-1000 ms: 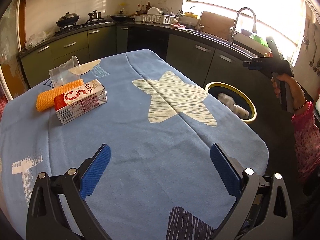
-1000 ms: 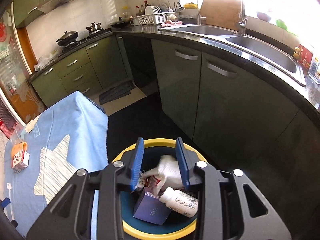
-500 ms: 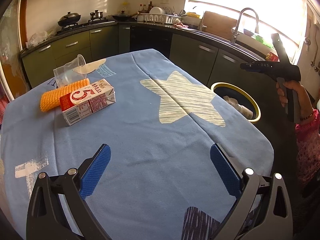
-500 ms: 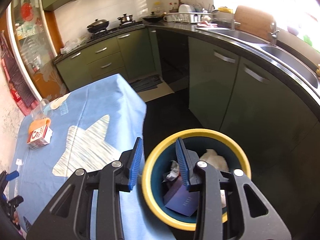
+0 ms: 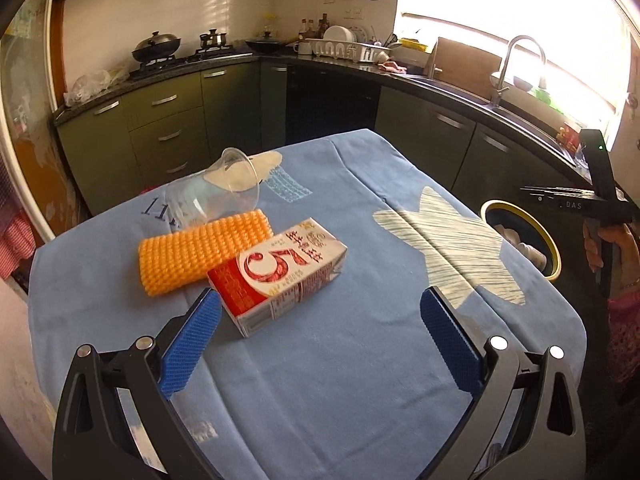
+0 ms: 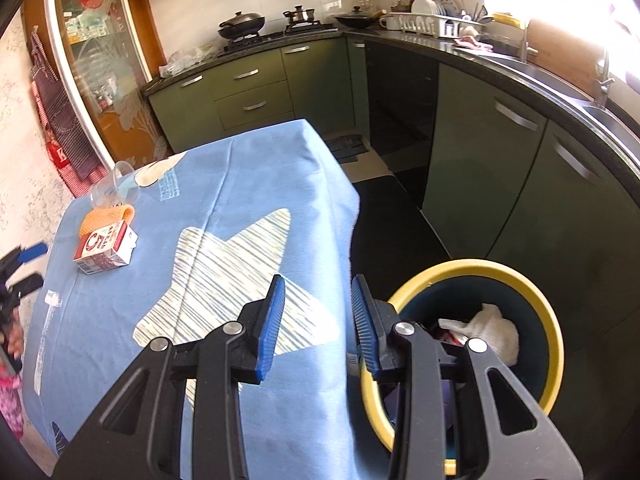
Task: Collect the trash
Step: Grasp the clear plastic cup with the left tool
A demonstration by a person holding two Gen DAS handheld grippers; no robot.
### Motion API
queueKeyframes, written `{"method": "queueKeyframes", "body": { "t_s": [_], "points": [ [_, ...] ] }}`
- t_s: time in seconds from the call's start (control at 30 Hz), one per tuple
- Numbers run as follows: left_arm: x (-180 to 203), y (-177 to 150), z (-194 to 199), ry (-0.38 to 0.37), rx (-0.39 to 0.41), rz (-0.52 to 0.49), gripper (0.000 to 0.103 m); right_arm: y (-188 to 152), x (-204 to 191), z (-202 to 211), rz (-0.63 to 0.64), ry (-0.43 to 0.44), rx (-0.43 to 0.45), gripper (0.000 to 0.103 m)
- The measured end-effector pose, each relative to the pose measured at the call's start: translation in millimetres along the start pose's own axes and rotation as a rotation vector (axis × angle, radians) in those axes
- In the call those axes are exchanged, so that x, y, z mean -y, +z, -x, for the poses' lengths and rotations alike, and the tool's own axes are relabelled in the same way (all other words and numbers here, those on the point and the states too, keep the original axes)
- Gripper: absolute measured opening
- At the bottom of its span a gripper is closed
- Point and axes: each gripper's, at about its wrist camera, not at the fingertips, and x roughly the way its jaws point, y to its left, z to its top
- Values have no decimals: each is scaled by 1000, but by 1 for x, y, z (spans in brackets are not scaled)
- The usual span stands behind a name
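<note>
A red and white carton [image 5: 280,276] lies on the blue tablecloth [image 5: 340,380], touching an orange sponge [image 5: 200,256]; a clear plastic cup [image 5: 216,188] lies on its side behind them. My left gripper [image 5: 320,344] is open and empty, just in front of the carton. My right gripper [image 6: 316,324] is open with a narrow gap and empty, above the table's edge beside the yellow-rimmed bin [image 6: 536,292], which holds white paper and other trash. The carton [image 6: 104,252], sponge [image 6: 102,218] and cup [image 6: 114,190] show far left in the right wrist view.
Green kitchen cabinets [image 5: 168,128] and a dark counter with stove, dish rack and sink [image 5: 516,68] ring the table. The bin [image 5: 524,236] stands on the dark floor off the table's right edge. The right gripper's body [image 5: 596,196] shows there.
My left gripper has moved forward toward the carton, which now sits close to its fingers. My right gripper has swung left from over the bin to the table's edge.
</note>
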Motion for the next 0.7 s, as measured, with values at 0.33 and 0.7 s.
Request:
{"method": "queueKeyframes", "body": {
  "t_s": [0.33,0.7],
  "points": [
    [-65,44,-56,85,-37,116,98,0,-13,-11,19,15,-19,34],
    [-64,82,-114,480,-66,339,98,-5,-14,-22,8,93,-21,38]
  ]
}}
